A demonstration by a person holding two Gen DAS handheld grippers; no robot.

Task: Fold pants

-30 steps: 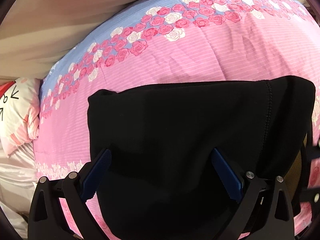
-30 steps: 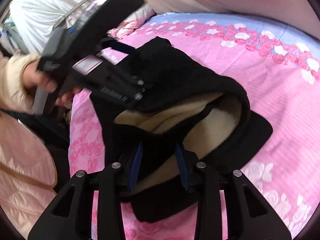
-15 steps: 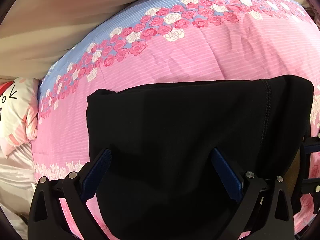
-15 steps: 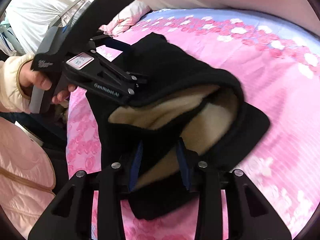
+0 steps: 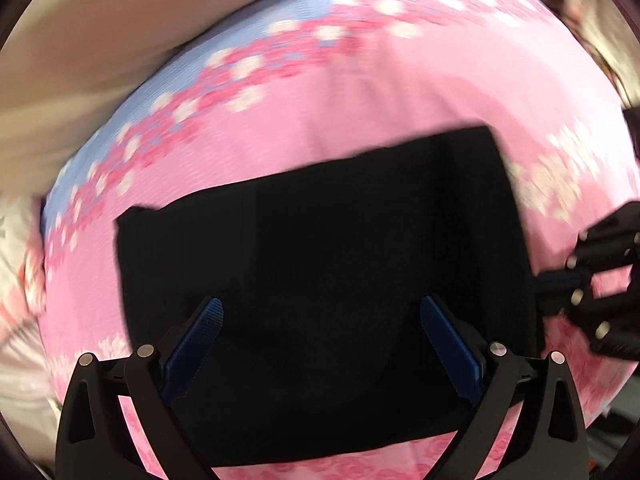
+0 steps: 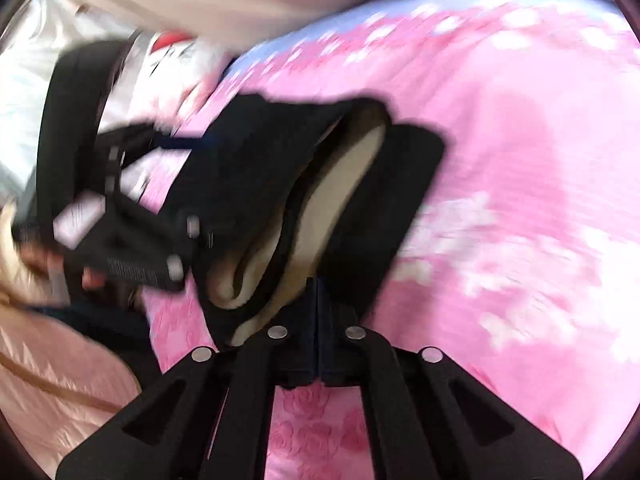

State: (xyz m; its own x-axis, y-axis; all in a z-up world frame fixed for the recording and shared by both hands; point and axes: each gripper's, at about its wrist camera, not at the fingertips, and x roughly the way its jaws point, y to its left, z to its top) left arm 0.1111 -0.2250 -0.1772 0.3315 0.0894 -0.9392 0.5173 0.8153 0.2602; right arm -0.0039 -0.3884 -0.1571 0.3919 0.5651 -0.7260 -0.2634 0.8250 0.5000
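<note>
Black pants [image 5: 320,240] with a cream fleece lining lie folded in a rough rectangle on the pink bed cover [image 5: 400,80]. My left gripper [image 5: 322,320] hovers over their near half, blue pads spread wide apart and pressing on nothing. My right gripper [image 5: 546,280] reaches in from the right edge, its tip at the pants' right side. In the right wrist view that right gripper [image 6: 318,284] is shut, pads together at the near edge of the pants [image 6: 260,152], beside the cream lining [image 6: 340,200]. I see no fabric between them. Both views are motion-blurred.
The bed cover [image 6: 520,160] runs pink with a band of roses and a blue strip at the far side. A white and red pillow [image 6: 172,48] lies at the far left. A person's hand [image 6: 36,256] holds the left tool. A peach quilted garment [image 6: 48,380] fills the lower left.
The right jaws, earlier apart around the pants' edge, have closed together. Both cameras swung and pulled back; the pants look smaller in the left view, and the right gripper shows further in at its edge.
</note>
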